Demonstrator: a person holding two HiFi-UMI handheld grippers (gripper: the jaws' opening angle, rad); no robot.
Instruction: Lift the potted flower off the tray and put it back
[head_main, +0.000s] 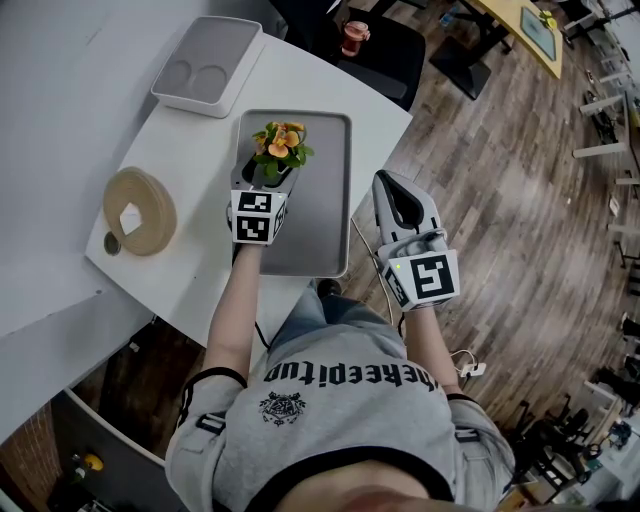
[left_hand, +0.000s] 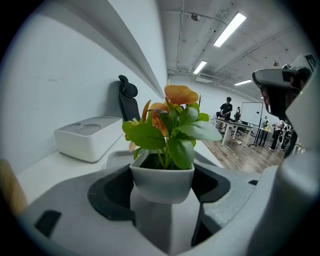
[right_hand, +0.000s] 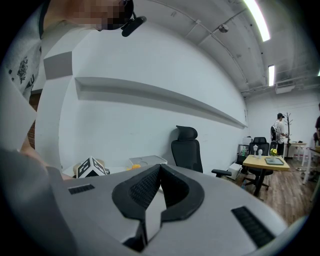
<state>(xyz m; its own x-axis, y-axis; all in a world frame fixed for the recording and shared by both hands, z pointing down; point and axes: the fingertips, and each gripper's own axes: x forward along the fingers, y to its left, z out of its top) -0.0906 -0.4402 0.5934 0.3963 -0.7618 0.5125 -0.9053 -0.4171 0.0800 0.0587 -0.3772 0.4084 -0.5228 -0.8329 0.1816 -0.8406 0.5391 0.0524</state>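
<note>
Gripping the potted flower (left_hand: 162, 182), the left hand-held gripper (head_main: 262, 182) has its jaws closed on the pot's two sides.
The pot sits squarely between the jaws, above the tray's (head_main: 325, 200) left part on the bench (head_main: 180, 150); whether it rests there is unclear. It stands upright: pale squarish pot tapering downward, dark soil, broad green leaves, orange blooms. The right hand-held gripper (head_main: 395, 190), jaws together and empty, is well to its right.
</note>
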